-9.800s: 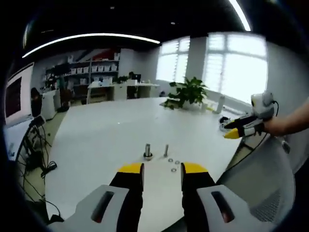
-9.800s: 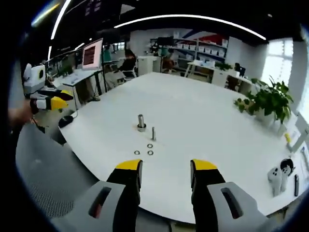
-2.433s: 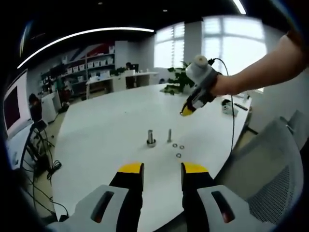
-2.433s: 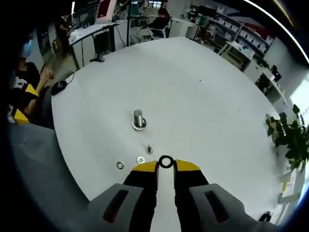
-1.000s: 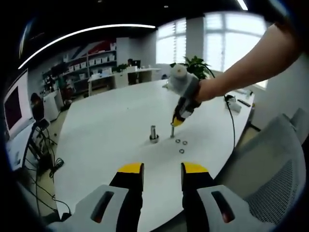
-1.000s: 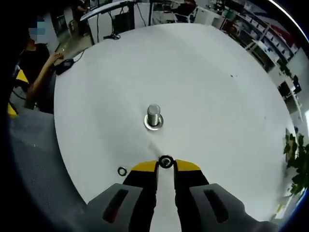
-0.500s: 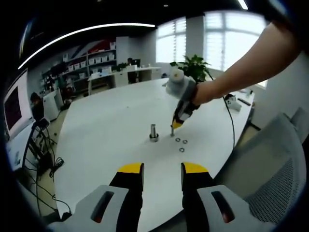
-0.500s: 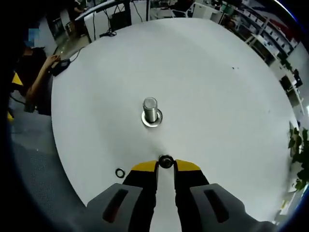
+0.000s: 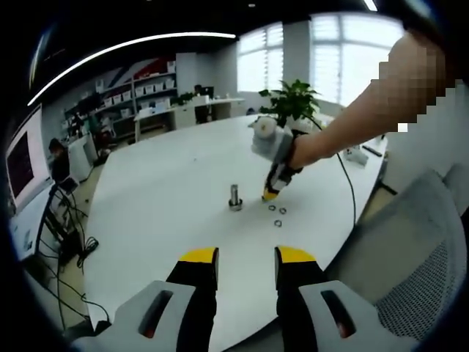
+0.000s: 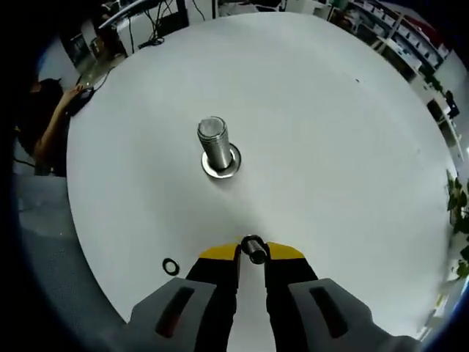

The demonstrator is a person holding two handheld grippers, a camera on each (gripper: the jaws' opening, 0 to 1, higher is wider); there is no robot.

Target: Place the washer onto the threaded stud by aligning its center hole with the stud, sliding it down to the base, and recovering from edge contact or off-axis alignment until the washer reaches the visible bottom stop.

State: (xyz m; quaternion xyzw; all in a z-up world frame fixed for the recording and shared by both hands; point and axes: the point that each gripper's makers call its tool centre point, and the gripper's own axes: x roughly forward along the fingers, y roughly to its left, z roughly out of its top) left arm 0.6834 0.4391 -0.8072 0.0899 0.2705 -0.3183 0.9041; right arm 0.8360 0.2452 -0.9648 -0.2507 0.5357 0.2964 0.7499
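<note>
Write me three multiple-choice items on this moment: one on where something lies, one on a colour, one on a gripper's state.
1. In the right gripper view, the loose washer lies:
A. on the table, beside the right gripper
B. on a chair seat
C. in a tray

2. The tips of the left gripper are:
A. red
B. yellow
C. blue

3. The left gripper's jaws stand:
A. shut on a washer
B. open, with nothing between them
C. shut on a cable

Answers:
1 A: the small ring sits flat on the white top near the jaws.
2 B: both tips are yellow above black.
3 B: bare table shows through the gap between them.
</note>
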